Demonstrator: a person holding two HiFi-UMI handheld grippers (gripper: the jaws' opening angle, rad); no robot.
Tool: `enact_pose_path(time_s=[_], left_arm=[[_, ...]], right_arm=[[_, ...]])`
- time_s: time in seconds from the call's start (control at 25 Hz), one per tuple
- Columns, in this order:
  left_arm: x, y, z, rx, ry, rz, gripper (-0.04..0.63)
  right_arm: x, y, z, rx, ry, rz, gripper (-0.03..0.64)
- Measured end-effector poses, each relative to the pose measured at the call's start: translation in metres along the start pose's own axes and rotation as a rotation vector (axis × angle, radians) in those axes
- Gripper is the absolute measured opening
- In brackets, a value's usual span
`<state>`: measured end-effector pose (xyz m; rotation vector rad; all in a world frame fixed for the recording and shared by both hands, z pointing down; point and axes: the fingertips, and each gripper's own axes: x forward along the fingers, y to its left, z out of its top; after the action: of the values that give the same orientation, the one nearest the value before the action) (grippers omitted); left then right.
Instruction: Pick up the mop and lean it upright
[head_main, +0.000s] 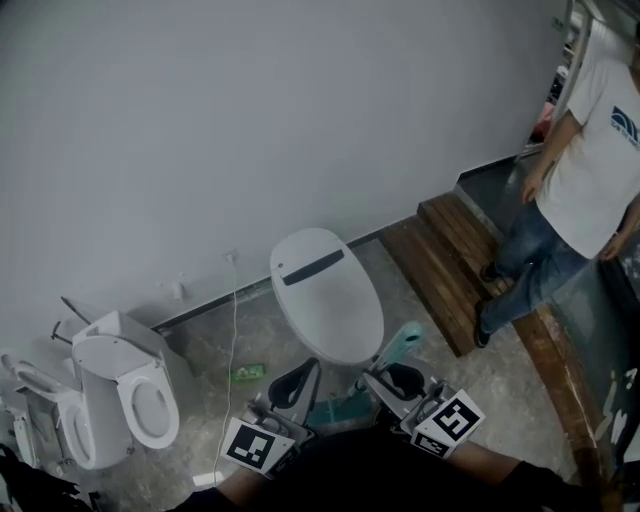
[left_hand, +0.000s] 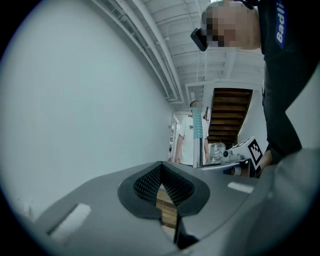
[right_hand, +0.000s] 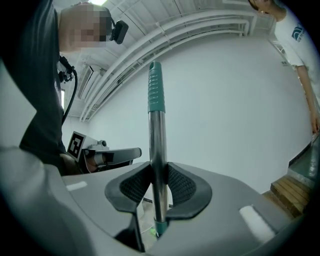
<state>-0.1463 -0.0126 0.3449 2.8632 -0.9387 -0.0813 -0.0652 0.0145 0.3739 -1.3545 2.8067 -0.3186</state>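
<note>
Right now the right gripper (right_hand: 159, 186) squeezes the mop (right_hand: 158, 135) by its shiny pole, which points up (green grip on top) near the white toilet (head_main: 330, 290). The left gripper (left_hand: 162, 181) looks pinched shut, with nothing in it.

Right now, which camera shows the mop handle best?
The right gripper view: the mop handle stands upright, its metal shaft clamped in the right gripper, teal grip on top. The head view catches only its foreshortened teal end; the left gripper view shows the mop handle small and far off.
</note>
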Motion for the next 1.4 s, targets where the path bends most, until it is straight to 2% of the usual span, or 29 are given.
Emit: enact_pose_path(time_s=[0.16, 0.4, 0.88, 1.2, 1.4], left_arm=[[0.009, -0.005, -0.004, 0.013, 0.027, -0.023, 0.012], [0.013, -0.003, -0.001, -0.022, 0.005, -0.034, 0.014], [0.017, -0.006, 0.009, -0.012, -0.029, -0.035, 0.014], [0.027, -0.005, 0.001, -0.041, -0.007, -0.068, 0.014], [0.052, -0.023, -0.001, -0.058, 0.008, -0.118, 0.014]], right_arm=[[0.000, -0.004, 0.003, -0.024, -0.008, 0.005, 0.107], [0.003, -0.006, 0.006, -0.015, -0.010, 0.005, 0.107], [0.002, -0.012, 0.009, -0.020, -0.023, 0.001, 0.107], [-0.014, -0.032, 0.023, 0.012, -0.044, -0.080, 0.106], [-0.034, -0.047, 0.024, 0.013, -0.050, -0.131, 0.106]])
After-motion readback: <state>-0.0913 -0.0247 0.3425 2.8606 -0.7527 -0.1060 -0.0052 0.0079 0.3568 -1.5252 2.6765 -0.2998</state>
